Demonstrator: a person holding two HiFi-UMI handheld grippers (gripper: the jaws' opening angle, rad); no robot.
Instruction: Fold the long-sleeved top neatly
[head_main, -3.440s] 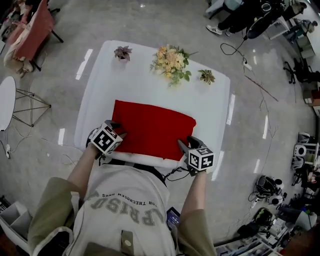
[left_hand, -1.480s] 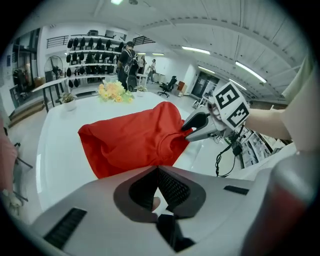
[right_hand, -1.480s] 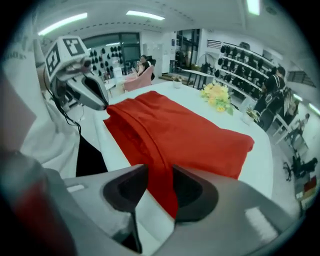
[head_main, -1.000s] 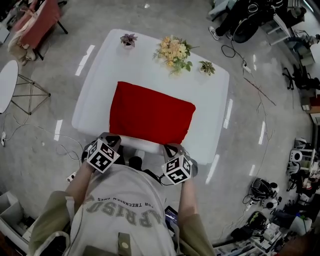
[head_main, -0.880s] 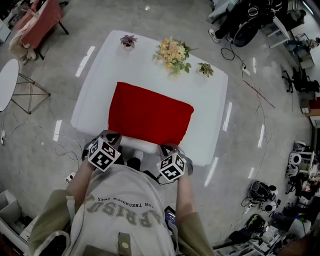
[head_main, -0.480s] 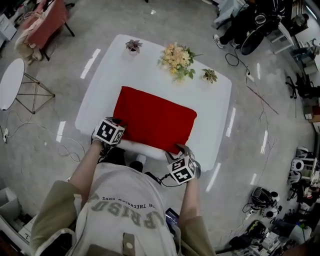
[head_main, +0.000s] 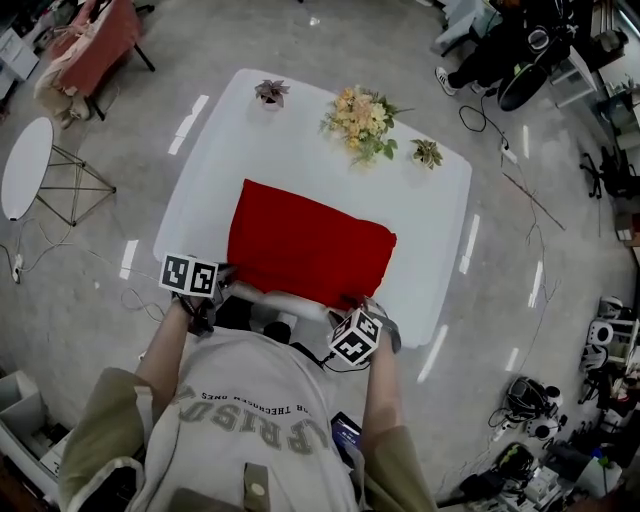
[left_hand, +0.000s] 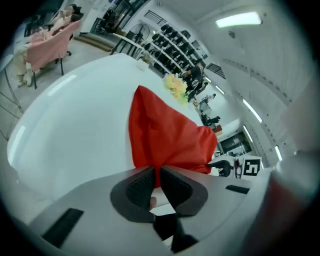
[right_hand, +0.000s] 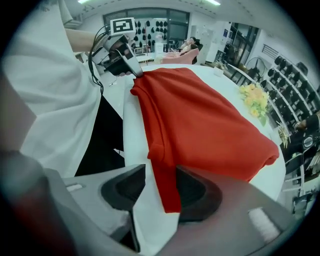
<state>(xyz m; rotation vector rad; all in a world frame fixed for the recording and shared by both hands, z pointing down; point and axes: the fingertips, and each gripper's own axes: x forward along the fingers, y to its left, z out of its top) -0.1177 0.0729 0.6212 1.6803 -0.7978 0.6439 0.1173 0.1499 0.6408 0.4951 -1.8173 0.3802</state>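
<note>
Red on white in front of me.
The long-sleeved top (head_main: 310, 250) is plain bright red on my white table (head_main: 430, 200). Beyond it are yellow flowers (head_main: 360, 118) with green leaves, the floor (head_main: 330, 50) is glossy grey, and my shirt (head_main: 250, 420) is pale with dark lettering.

I count one red long-sleeved top (head_main: 305, 250) on one white table (head_main: 420, 200). I have two grippers in play: the left gripper (left_hand: 157, 176), its jaws closing with the red cloth between them, and the right gripper (right_hand: 161, 187). Along the table's far edge I count one bunch of flowers (head_main: 362, 120) and two small potted plants, a purplish plant (head_main: 271, 92) and a green plant (head_main: 427, 152). On the floor I count one round side table (head_main: 27, 165) and one pink-draped chair (head_main: 98, 38).
</note>
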